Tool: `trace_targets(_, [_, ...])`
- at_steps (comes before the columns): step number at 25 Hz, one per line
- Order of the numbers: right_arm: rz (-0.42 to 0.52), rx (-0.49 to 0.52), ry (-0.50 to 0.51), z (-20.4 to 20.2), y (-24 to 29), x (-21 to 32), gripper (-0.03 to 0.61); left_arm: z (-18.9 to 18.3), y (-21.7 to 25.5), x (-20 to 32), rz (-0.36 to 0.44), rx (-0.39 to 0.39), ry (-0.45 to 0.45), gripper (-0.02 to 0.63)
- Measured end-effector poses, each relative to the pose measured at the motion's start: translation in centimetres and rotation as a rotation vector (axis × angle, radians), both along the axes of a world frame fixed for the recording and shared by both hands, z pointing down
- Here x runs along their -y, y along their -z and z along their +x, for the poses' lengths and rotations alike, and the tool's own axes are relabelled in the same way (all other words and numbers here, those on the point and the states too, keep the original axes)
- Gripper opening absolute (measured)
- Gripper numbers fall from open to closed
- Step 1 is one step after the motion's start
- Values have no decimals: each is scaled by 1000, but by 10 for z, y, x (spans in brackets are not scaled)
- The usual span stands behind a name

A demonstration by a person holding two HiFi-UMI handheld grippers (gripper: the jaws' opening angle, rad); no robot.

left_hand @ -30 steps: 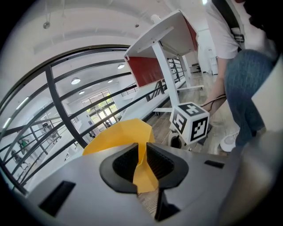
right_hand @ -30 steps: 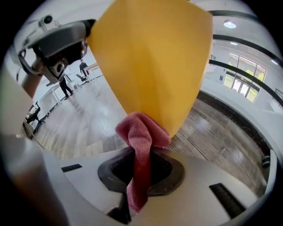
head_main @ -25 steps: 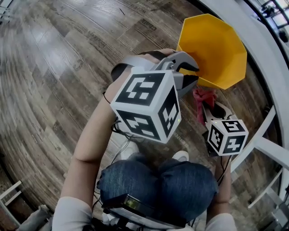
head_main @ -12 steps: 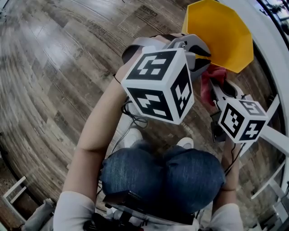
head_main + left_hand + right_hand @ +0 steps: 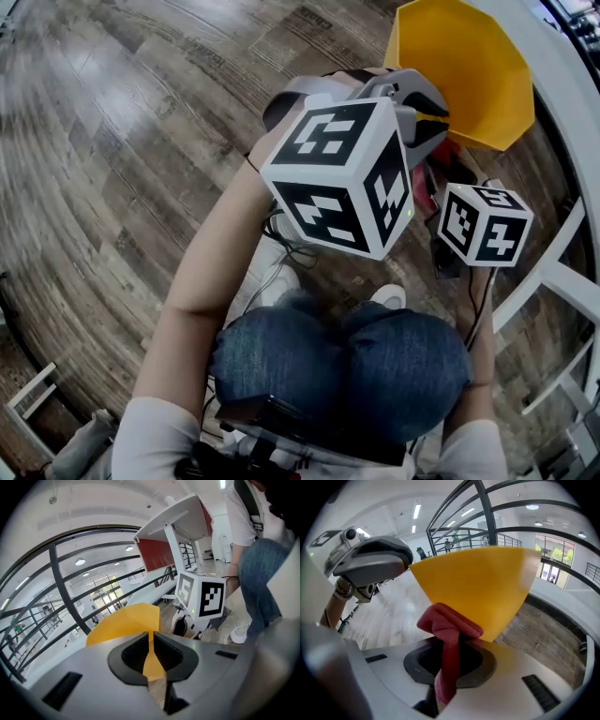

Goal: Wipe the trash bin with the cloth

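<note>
**Head view: both tongs meet at the near wall of the bin**

The yellow plastic trash bin, with flat angled sides, stands on the wooden plank floor in front of the person's knees. The left tongs reach to its near rim. In the left gripper view a thin edge of the yellow wall stands between the two jaws. They have just been closing, and the pads now appear to pinch this wall.

The right tongs are clenched on the crumpled red cloth. The cloth sticks out in front of the jaws as a folded lump, and it lies against the outside of the bin's wall, low on the near side.

I judge that the left side is fixing the bin so that the right side can rub the wall. Some things can go wrong from here:

- The hold on the rim is narrow. If the cloth pushes hard, the light bin may tilt or slide out of the pinch.
- Only a small lump of cloth shows beyond the jaws, so the hard tips may scrape the plastic instead of wiping it.
- The two tongs work very near to each other and may collide.
</note>
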State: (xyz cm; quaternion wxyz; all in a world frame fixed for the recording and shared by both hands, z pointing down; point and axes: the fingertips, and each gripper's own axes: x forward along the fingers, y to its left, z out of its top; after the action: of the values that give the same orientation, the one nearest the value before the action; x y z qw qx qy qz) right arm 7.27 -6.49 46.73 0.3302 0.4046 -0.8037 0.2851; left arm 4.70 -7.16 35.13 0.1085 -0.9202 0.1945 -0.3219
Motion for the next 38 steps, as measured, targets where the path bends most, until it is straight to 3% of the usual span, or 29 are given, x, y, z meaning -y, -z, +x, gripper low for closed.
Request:
trace_targets(6, [-47, -2, -19, -1, -29, 3, 51, 6, 2, 0, 11, -24, -22, 26])
trace_targets(18, [-89, -120, -25, 14, -79, 2, 51, 25, 3, -8, -7, -68, -39, 21])
trace_targets(29, [-174, -114, -21, 11, -104, -10, 51, 47, 4, -15, -51, -139, -58, 18])
trace_targets(35, [-151, -112, -5, 23, -88, -19, 51, 31, 19, -21, 34, -84, -53, 18])
trace_targets(38, [-100, -50, 7, 26, -50, -22, 51, 6, 21, -13, 45, 4, -62, 20])
